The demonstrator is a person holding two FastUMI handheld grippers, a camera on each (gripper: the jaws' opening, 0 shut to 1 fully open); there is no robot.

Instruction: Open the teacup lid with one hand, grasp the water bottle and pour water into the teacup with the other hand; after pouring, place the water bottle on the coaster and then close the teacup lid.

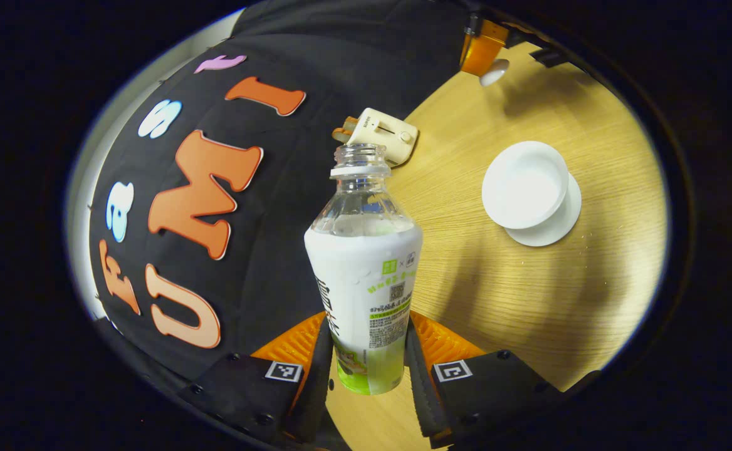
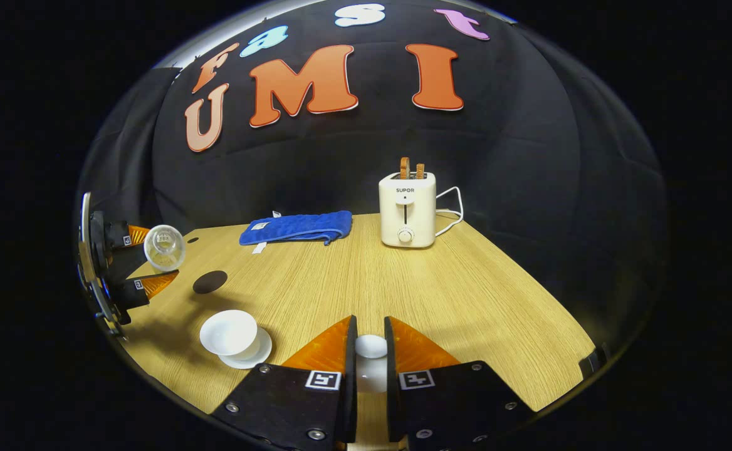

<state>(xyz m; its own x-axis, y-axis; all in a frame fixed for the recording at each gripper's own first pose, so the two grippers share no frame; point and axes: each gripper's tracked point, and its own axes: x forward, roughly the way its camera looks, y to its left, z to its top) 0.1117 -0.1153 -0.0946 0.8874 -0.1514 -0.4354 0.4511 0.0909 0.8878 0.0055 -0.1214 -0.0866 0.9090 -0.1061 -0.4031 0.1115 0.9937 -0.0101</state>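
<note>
My left gripper point(image 1: 366, 329) is shut on an uncapped water bottle point(image 1: 366, 275) with a white and green label; both fingers press its lower body. The open white teacup point(image 1: 524, 185) stands on its saucer point(image 1: 560, 225), to the right of the bottle mouth and apart from it. In the right gripper view, my right gripper point(image 2: 370, 335) is shut on the white teacup lid point(image 2: 371, 346), held just above the table. From there the left gripper point(image 2: 131, 266) holds the bottle point(image 2: 164, 248) tipped, mouth facing the camera, above and left of the teacup point(image 2: 229, 332). A dark round coaster point(image 2: 209, 282) lies behind the cup.
A cream toaster point(image 2: 407, 210) with its cord stands at the back of the wooden table point(image 2: 466, 300). A folded blue towel point(image 2: 297, 227) lies to its left. The black cloth wall closes the back and sides.
</note>
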